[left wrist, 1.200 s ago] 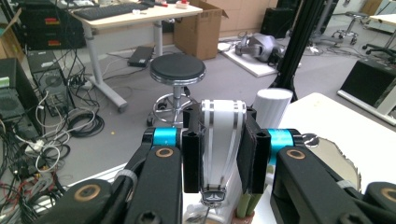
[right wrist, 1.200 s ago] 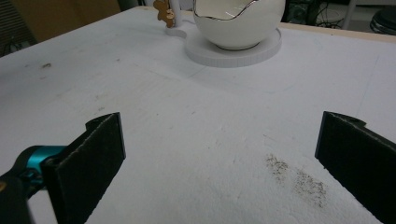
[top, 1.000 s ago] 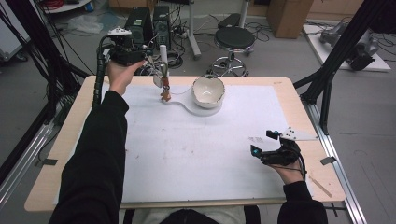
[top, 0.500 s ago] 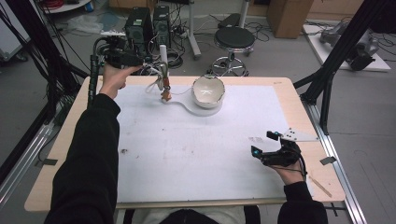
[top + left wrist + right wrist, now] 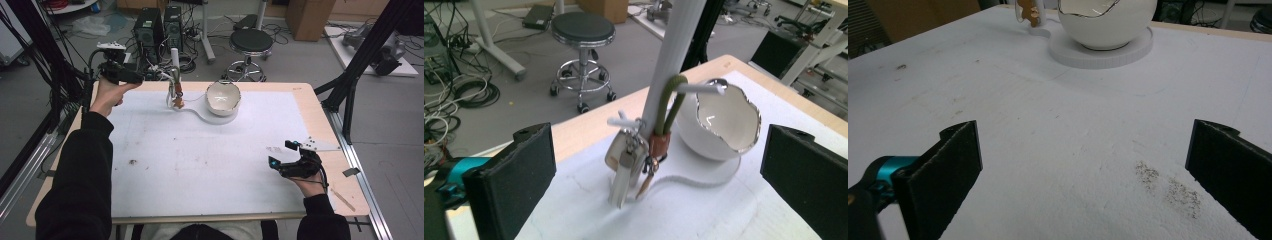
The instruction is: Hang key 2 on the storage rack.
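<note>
Left gripper released, jaws wide w/ keys between, untouched, right gripper released over table

left gripper raised, jaws just opened wide; right gripper low, jaws apart

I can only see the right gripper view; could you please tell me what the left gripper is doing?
Observer: The left gripper is open. Its jaws have just been opening, with nothing between them, just short of the white post.
Operator: What hangs on that post?
Observer: A bunch of keys on a green loop, which is hooked over a peg of the post.
Operator: Is anything inside the bowl?
Observer: From above, the bowl looks empty.
</note>
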The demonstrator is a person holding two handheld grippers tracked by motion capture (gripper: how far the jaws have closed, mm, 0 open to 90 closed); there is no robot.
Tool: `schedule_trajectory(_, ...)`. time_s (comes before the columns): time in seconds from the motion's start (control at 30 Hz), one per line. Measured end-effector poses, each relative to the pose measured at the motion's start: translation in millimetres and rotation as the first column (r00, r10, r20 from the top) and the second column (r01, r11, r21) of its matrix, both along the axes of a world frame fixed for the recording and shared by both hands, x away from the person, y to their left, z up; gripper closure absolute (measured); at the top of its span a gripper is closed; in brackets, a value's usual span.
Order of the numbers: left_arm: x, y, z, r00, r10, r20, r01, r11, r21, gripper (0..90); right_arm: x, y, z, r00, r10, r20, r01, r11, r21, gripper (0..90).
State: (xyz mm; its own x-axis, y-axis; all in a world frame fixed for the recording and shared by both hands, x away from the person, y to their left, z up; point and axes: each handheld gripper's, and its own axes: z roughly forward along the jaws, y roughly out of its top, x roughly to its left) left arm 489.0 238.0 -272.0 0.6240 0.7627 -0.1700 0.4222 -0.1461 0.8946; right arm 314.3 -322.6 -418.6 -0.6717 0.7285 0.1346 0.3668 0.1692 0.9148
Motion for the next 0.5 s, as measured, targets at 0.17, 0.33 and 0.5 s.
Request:
schedule_trajectory(0.17, -16.4, 7.0, -1.9, 0.9992, -0.028, 0.028, 0.028, 0.9996, 0.008, 1.7, 0.9, 1.3, -0.3, 1.0000, 0.004, 0.005, -0.004, 1.000, -0.004, 0.6)
schedule_trajectory(0.33, -29.3, 10.2, -5.4, 0.9990, -0.036, 0.026, 0.035, 0.9992, 0.020, 1.7, 0.0, -0.6, -0.3, 0.9999, -0.011, -0.003, 0.011, 1.000, 0.002, 0.6)
schedule_trajectory(0.5, -37.1, 8.2, -11.2, 0.9982, -0.058, 0.018, 0.057, 0.9977, 0.036, 1.7, 0.7, -0.3, -0.7, 0.9999, -0.013, 0.002, 0.013, 1.000, -0.003, 0.6)
